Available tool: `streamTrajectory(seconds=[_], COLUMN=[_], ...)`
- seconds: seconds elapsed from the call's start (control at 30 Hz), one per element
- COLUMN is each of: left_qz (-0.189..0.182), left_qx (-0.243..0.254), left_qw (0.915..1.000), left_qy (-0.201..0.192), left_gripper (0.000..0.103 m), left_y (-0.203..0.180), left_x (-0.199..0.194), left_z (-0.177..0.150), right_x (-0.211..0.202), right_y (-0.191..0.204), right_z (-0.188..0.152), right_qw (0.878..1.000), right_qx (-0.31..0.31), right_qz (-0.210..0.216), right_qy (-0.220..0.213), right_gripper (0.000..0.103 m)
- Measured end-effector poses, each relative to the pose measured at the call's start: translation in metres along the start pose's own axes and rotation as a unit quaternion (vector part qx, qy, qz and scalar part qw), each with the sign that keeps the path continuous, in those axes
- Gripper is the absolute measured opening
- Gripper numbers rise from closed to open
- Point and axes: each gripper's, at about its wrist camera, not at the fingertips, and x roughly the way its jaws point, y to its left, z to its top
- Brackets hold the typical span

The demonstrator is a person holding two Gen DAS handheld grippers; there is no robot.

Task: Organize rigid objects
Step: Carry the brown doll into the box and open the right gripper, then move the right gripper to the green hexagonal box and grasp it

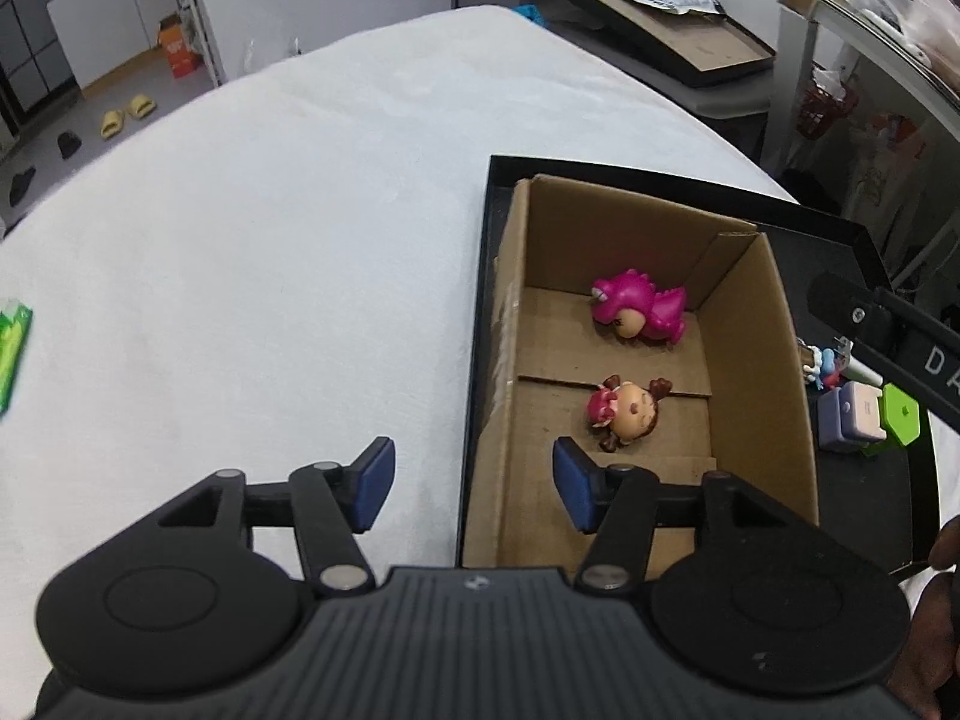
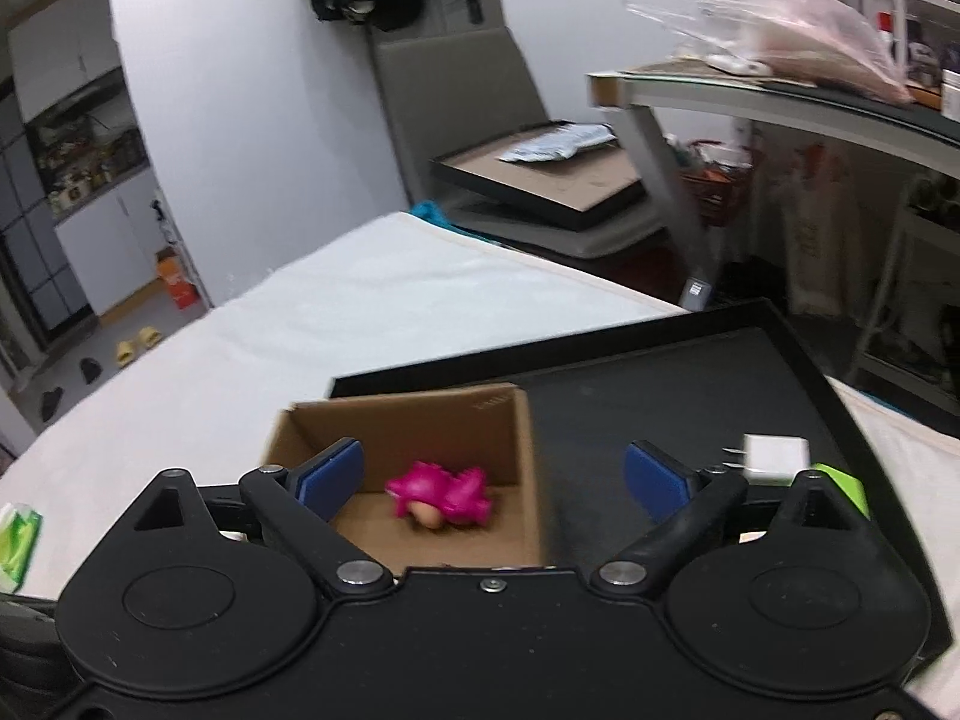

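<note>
We see the left gripper (image 1: pixel 474 483) with its jaws apart and nothing between them, hovering over the near left edge of the cardboard box (image 1: pixel 774 324), where a pink dinosaur toy (image 1: pixel 639 312) lies toward the far end and a brown-haired doll (image 1: pixel 627 414) nearer. Our right gripper (image 2: pixel 492 477) stands wide open and empty above the black tray (image 2: pixel 690 372) that carries the box.

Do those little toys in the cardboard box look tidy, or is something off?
Both figurines lie toppled on the floor of the cardboard box, not standing: the pink dinosaur at the far end, the brown-haired doll nearer. Nothing looks broken or spilled.
</note>
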Motion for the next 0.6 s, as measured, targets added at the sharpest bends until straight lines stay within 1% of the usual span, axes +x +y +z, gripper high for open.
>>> streamTrajectory(seconds=[0.07,0.23,0.4,0.53,0.6], left_qz=[0.004,0.019,0.043,0.062,0.075], left_qx=[0.005,0.010,0.016,0.025,0.029], left_qw=[1.0000,0.9998,0.9989,0.9976,0.9966], left_qy=[-0.004,-0.007,-0.011,-0.014,-0.015], left_gripper=[0.062,0.067,0.069,0.069,0.070], left_y=[-0.005,-0.018,-0.031,-0.038,-0.040], left_x=[-0.002,0.000,0.003,0.005,0.006], left_z=[0.000,0.002,0.004,0.007,0.008], right_x=[-0.002,-0.001,0.003,0.005,0.007], right_y=[-0.008,-0.034,-0.058,-0.080,-0.089], right_z=[0.000,-0.002,-0.009,-0.012,-0.012], right_qw=[1.000,0.998,0.995,0.993,0.992], right_qx=[0.008,0.034,0.041,0.062,0.060], right_qz=[-0.014,-0.045,-0.084,-0.088,-0.101], right_qy=[0.001,0.013,0.028,0.039,0.039], right_gripper=[0.094,0.094,0.094,0.093,0.093])
